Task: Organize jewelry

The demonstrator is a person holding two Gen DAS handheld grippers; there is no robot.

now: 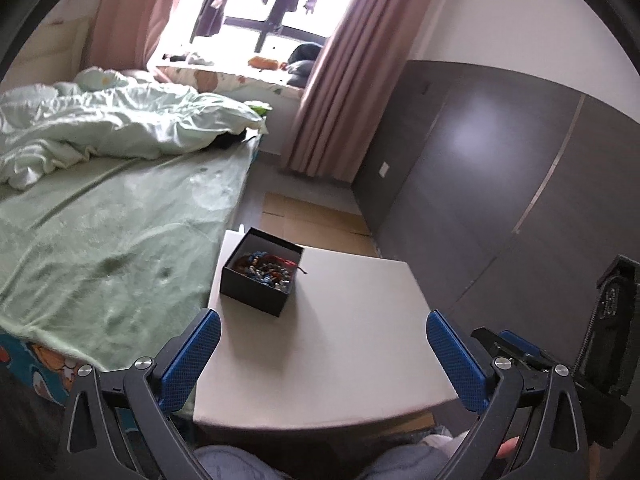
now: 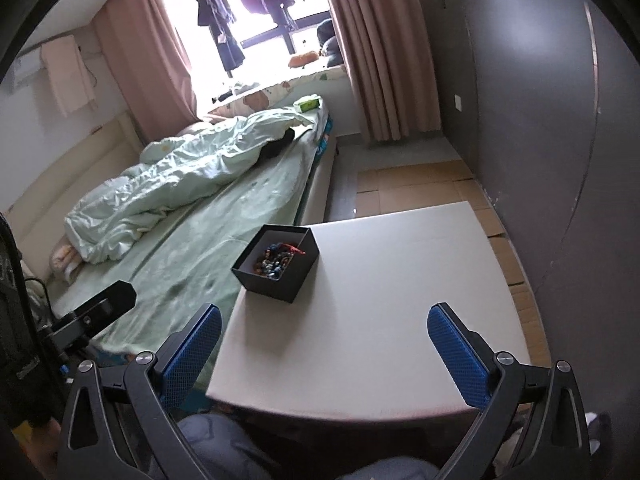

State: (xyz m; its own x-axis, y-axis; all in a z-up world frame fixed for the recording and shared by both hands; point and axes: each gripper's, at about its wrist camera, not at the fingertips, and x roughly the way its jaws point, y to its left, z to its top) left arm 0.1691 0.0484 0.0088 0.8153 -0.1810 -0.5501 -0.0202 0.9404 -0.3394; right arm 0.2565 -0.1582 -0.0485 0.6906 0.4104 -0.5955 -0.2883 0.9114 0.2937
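Left wrist view: a bedroom seen over a pale table, with both grippers raised above its near edge.
Bed [image 1: 100, 208]: the largest thing, at 9 o'clock from the table, under a green sheet; a crumpled pale quilt [image 1: 112, 128] lies on its far half.
Wardrobe [image 1: 500, 168]: dark grey panels fill the wall at 2 o'clock.
Curtains [image 1: 332, 92]: pink, hanging at 12 o'clock on both sides of a bright window.
Table [image 1: 344, 320]: bare off-white top, touching or just beside the bed's edge; I cannot tell which.
Cardboard [image 1: 312, 216]: flattened sheets on the floor beyond the table's far edge.
Left gripper [image 1: 323, 354]: blue-padded jaws spread wide, nothing between them, hanging over the table's near edge.
Right gripper [image 2: 325, 346]: jaws likewise spread wide and holding nothing, over the near edge; its side also shows at 4 o'clock in the left wrist view.
Black box [image 1: 260, 272]: lidless, on the table's far left corner, at 11 o'clock from both grippers and well apart from them.
Jewelry [image 1: 266, 268]: a tangled heap of beads inside the box, with a red cord [image 2: 294, 249] draped towards its rim; single pieces are too small to tell apart.
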